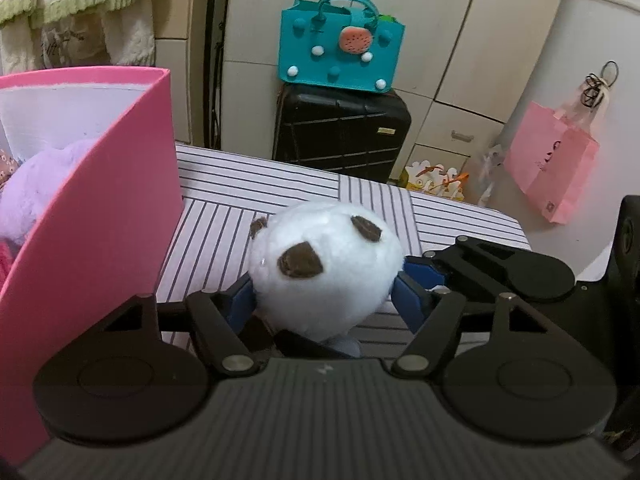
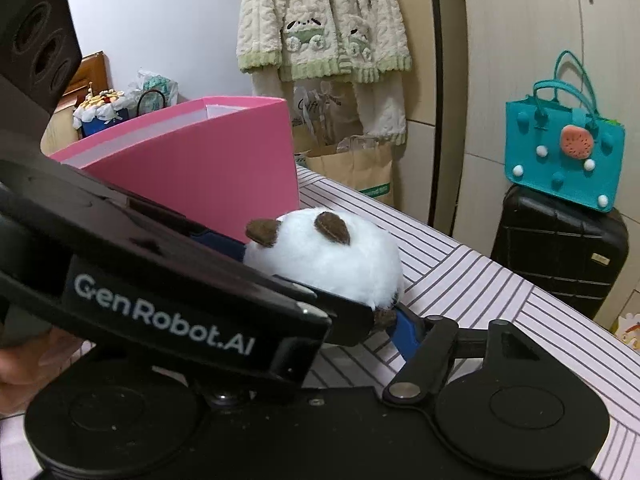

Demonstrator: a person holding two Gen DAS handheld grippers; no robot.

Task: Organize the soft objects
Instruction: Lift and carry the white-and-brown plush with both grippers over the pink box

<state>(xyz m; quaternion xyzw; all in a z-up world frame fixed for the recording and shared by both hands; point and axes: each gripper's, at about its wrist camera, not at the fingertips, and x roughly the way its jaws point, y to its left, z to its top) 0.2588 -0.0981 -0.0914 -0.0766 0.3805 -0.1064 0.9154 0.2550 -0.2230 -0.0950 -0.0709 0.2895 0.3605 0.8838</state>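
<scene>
A white plush panda point(image 1: 332, 256) with brown ears lies on the striped cloth point(image 1: 240, 184), just right of a tall pink box point(image 1: 100, 200). My left gripper point(image 1: 324, 300) has its blue pads pressed on both sides of the panda's head. From the right, my right gripper point(image 2: 320, 312) reaches in at the same toy. Its right finger point(image 2: 404, 332) touches the panda's point(image 2: 332, 260) lower edge. Its left finger is hidden under the left gripper's black body point(image 2: 160, 312). A purple plush point(image 1: 36, 188) lies inside the pink box point(image 2: 208, 160).
Beyond the table's far edge stands a black suitcase point(image 1: 340, 132) with a teal felt bag point(image 1: 340, 40) on top. A pink paper bag point(image 1: 552, 168) hangs on the right wall. Cream knitwear point(image 2: 320, 20) hangs above a brown paper bag point(image 2: 356, 168) behind the box.
</scene>
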